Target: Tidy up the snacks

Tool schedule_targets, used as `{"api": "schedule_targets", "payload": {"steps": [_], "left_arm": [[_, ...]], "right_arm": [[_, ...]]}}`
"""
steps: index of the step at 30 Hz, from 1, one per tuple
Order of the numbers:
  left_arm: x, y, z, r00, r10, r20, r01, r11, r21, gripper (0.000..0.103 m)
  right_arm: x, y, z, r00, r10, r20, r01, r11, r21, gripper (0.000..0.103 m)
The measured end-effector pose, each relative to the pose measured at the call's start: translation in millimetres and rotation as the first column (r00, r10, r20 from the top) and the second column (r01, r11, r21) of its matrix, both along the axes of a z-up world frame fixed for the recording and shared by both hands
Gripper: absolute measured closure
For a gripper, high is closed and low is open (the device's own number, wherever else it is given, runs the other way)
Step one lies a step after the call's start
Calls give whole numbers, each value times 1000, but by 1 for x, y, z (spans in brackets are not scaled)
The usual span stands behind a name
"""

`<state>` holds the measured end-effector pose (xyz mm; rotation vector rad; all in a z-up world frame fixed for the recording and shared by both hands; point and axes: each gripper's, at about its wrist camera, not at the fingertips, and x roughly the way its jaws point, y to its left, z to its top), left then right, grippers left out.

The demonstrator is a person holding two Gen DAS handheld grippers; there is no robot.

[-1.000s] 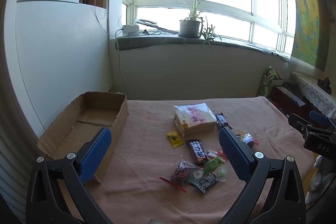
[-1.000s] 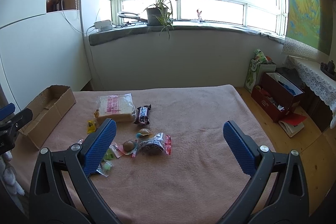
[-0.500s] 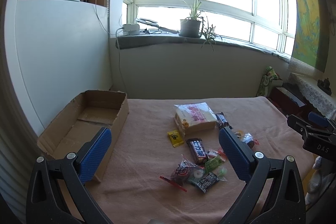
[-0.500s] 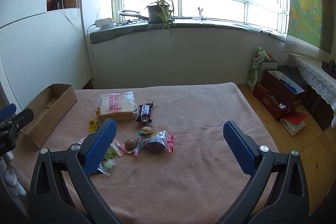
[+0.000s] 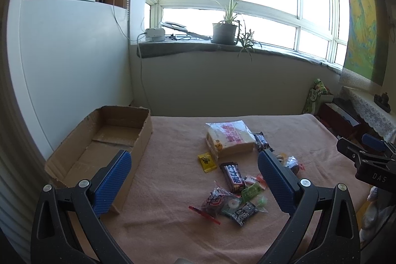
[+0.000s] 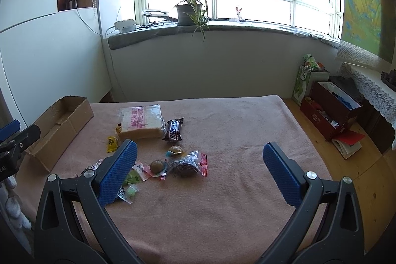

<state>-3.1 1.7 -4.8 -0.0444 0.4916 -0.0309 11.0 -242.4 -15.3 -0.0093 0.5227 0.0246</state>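
Observation:
Snacks lie scattered on a pink blanket (image 5: 173, 227): a bagged bread loaf (image 5: 229, 137) (image 6: 141, 121), a Snickers bar (image 5: 233, 176), a second dark bar (image 6: 174, 130), a yellow sachet (image 5: 206, 161) (image 6: 112, 143) and several small wrapped sweets (image 5: 235, 204) (image 6: 160, 166). An empty cardboard box (image 5: 104, 140) (image 6: 59, 123) stands at the left. My left gripper (image 5: 195, 180) is open and empty, above the blanket between box and snacks. My right gripper (image 6: 203, 172) is open and empty, to the right of the pile.
The blanket-covered surface (image 6: 222, 202) ends at a wall and windowsill with a potted plant (image 6: 189, 11). A wooden floor with red boxes (image 6: 331, 113) and a book lies to the right. A white cabinet (image 5: 69, 61) stands behind the cardboard box.
Both views have shifted slightly; the snacks sit a little lower and nearer in the right wrist view. Both grippers stay open. Nothing was picked up.

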Motion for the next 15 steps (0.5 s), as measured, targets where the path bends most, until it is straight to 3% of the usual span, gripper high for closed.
{"api": "schedule_targets", "payload": {"steps": [15], "left_arm": [[-2, -3, -4, 999, -29, -16, 29, 1000, -9, 2]], "right_arm": [[-10, -3, -2, 1000, -9, -17, 9, 1000, -1, 0]]}}
